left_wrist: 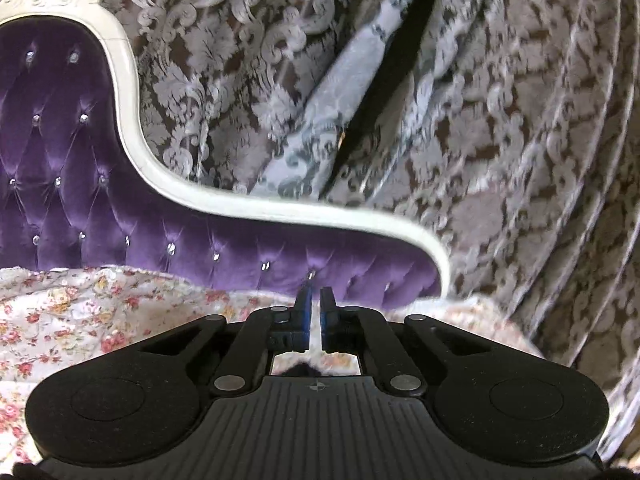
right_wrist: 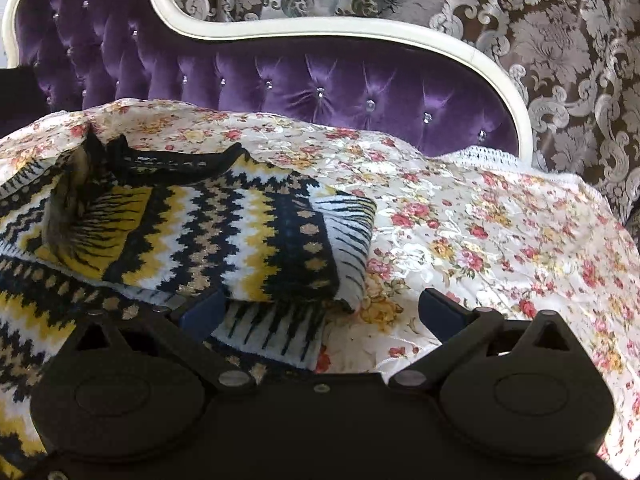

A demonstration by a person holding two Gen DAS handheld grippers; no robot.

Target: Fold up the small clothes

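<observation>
Sweater of yellow, black and white zigzag knit [right_wrist: 224, 232] lies half folded at nine o'clock; we hold right tongs [right_wrist: 320, 312] wide open, left tongs [left_wrist: 315, 308] shut, empty.

so the thing carrying everything is a purple tufted sofa [right_wrist: 320, 80] with a curvy white frame, sparkly buttons in the back. its seat is covered by a floral bedspread [right_wrist: 500, 240], cream with red and yellow roses, lace edge toward the far right. lying right on that spread is a knit sweater [right_wrist: 224, 224], black, yellow and white zigzags, folded over itself. its striped hem sits between the right gripper's fingers [right_wrist: 200, 312], nearer the left-hand one, bare spread by the other.
</observation>
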